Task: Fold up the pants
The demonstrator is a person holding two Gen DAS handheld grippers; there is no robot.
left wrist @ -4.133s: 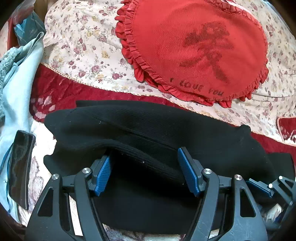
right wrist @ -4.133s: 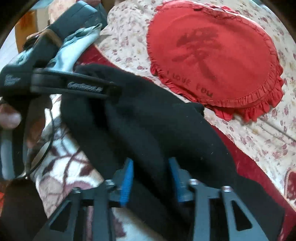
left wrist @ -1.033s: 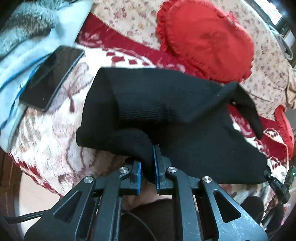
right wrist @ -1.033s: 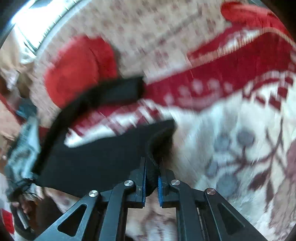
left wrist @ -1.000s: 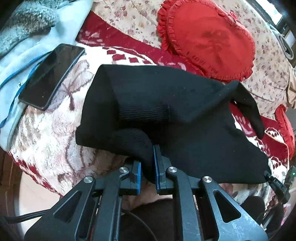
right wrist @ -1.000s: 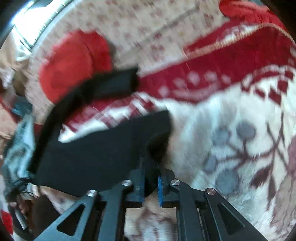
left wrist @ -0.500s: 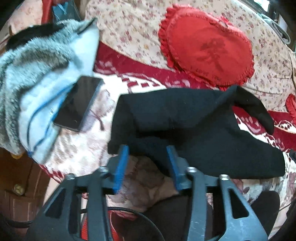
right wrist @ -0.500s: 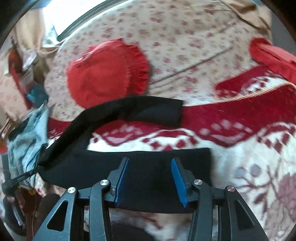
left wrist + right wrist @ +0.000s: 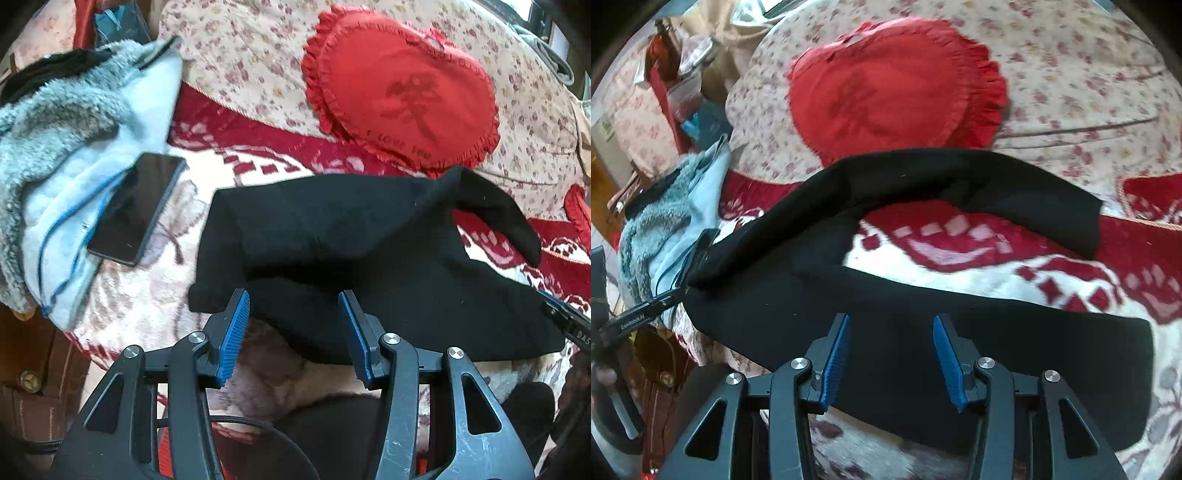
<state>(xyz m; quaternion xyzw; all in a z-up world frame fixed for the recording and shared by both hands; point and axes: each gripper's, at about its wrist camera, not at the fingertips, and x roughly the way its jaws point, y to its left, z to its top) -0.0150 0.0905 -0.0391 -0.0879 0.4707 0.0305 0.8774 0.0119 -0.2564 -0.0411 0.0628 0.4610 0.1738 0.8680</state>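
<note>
The black pants (image 9: 369,251) lie spread on the red-and-cream blanket (image 9: 155,295), waist end at the left, legs running right. One leg lies along the near edge (image 9: 923,332); the other curves away toward the cushion (image 9: 997,184). My left gripper (image 9: 293,306) hovers open above the waist end, its blue pads (image 9: 236,328) apart and clear of the cloth. My right gripper (image 9: 890,332) stands open over the near leg, with nothing pinched between its blue pads (image 9: 947,354). The tip of the right gripper shows at the right edge of the left wrist view.
A red heart-shaped cushion (image 9: 402,92) rests on the floral cover behind the pants. A black phone (image 9: 136,206) lies on a light blue fleece garment (image 9: 66,129) to the left. The bed's near edge drops off just below the grippers. Clutter stands at the far left (image 9: 676,85).
Both grippers were shut on the pants' near edge a second ago; both have let go and opened. The right one swung left along the leg, the left one rose a little.
</note>
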